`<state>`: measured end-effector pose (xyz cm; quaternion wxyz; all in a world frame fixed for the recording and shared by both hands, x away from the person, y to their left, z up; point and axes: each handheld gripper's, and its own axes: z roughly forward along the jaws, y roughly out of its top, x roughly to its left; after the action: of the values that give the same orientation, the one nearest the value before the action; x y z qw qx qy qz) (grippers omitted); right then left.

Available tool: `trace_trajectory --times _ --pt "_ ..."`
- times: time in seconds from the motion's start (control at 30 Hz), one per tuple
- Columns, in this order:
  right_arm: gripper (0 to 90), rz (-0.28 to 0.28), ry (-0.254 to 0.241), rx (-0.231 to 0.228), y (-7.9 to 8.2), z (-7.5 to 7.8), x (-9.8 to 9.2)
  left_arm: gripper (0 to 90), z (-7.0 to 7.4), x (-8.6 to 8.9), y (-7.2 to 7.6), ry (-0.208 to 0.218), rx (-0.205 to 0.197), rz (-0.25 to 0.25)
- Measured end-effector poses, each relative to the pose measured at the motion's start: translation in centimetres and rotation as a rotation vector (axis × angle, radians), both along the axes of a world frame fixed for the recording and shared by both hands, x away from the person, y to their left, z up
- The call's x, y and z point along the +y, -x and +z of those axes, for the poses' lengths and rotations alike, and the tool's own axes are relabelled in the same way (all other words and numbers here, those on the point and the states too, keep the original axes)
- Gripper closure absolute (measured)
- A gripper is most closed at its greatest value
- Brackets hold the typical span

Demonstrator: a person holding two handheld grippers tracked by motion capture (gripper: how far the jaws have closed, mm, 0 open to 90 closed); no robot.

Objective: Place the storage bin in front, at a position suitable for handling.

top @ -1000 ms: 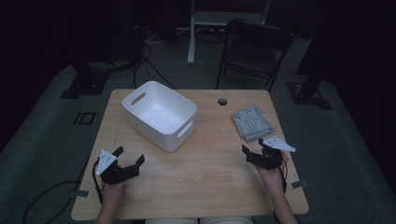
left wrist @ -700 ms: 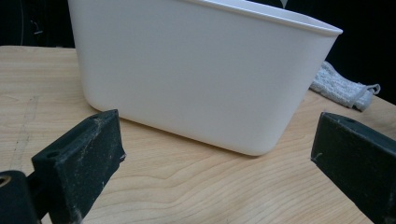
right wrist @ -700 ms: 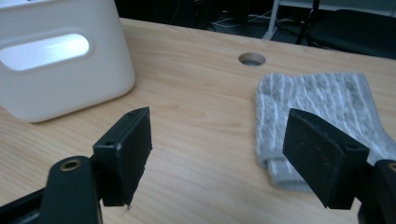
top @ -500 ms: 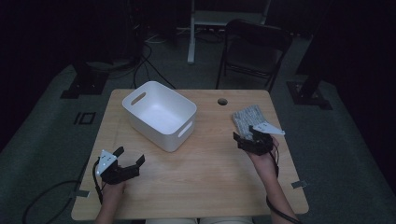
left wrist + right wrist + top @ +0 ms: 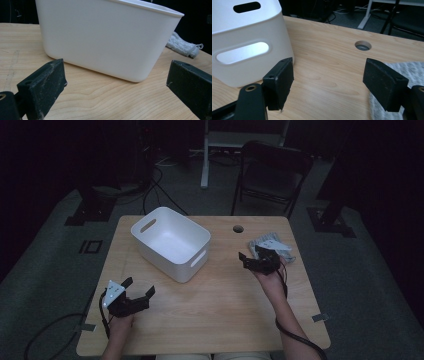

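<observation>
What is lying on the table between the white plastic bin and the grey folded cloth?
Nothing: bare wooden table between white plastic bin and grey folded cloth, in the high view.

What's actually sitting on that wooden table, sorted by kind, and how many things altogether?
White plastic bin: 1
Grey cloth: 1
Hand-held grippers above the table: 2, left gripper and right gripper
Total: 4

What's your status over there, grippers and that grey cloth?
Right gripper open, empty, beside the grey cloth. Left gripper open, empty, facing the white bin. Cloth flat on the table, untouched. Nothing blocking it.
</observation>
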<state>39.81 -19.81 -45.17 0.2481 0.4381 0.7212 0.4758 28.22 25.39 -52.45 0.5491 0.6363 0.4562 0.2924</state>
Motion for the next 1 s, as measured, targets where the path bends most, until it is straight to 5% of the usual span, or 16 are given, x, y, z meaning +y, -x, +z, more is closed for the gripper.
trace_trajectory --times 0.57,1.0 --pt "25.4 0.066 -0.007 0.011 -3.0 1.3 4.5 2.4 -0.1 0.4 -0.1 0.033 0.025 -0.002" --pt "28.8 0.124 -0.016 0.024 -5.5 2.0 8.7 2.4 -0.1 0.0 -0.1 -0.006 0.025 -0.013"
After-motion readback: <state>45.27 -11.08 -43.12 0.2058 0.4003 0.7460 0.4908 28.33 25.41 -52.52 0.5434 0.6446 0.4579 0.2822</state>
